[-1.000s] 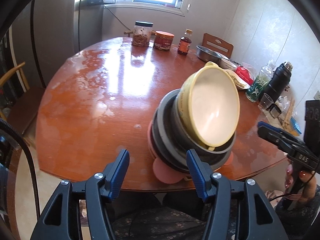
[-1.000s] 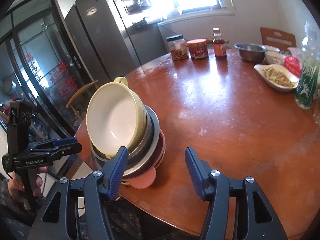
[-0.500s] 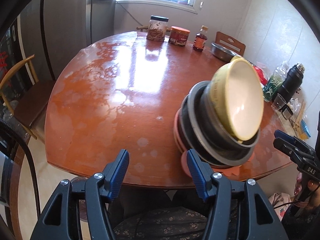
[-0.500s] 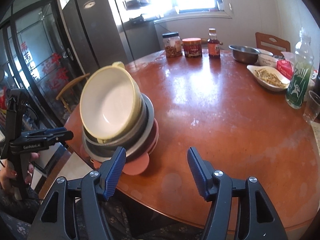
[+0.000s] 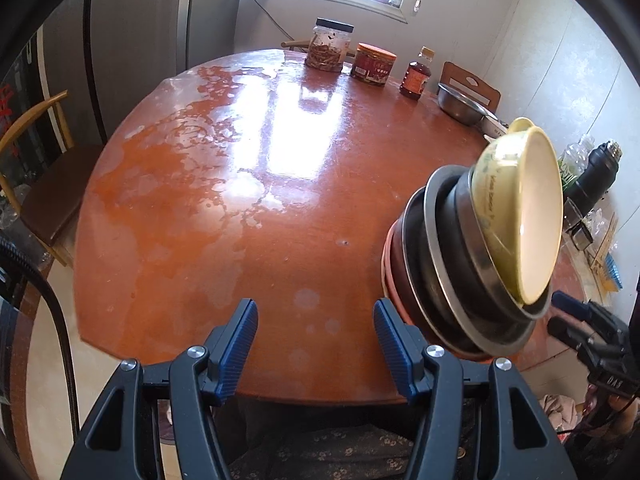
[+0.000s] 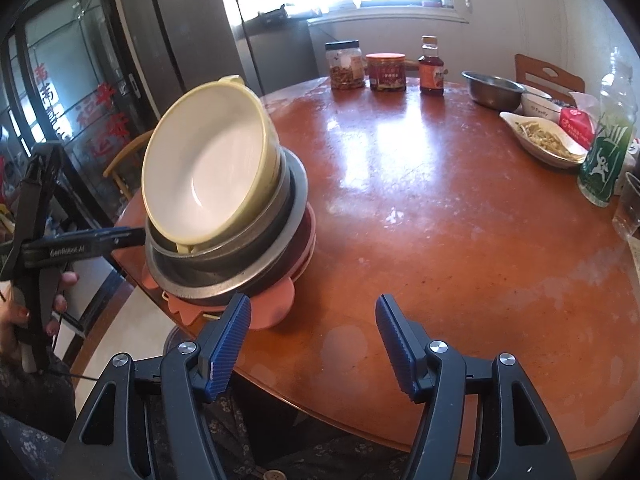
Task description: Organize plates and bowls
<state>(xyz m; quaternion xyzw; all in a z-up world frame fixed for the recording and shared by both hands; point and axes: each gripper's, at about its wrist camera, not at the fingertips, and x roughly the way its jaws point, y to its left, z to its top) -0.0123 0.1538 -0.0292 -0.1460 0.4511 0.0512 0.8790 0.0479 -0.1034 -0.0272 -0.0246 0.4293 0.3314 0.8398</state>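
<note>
Nearest, the left claw (image 5: 314, 344) stands released over the near edge of the tabletop (image 5: 248, 208), nothing between its pads. A second ago the stack of dishes (image 5: 452, 280) sat between and just beyond its fingers; now the stack lies off to its right, so this claw has swung aside from it. The right claw (image 6: 312, 342) is also released and a touch wider than before, its left pad just beside the pink plate (image 6: 276, 308) at the bottom of the pile without gripping it.

The stack rests at the tabletop's near edge: pink plate, dark and steel bowls, and a yellow bowl (image 6: 208, 176) tilted on top. Neither claw holds anything, so the sorting is probably yet to begin, most likely with that loose top bowl.

Toward the far edge stand jars (image 6: 346, 65) and a steel basin (image 6: 492, 89).
</note>
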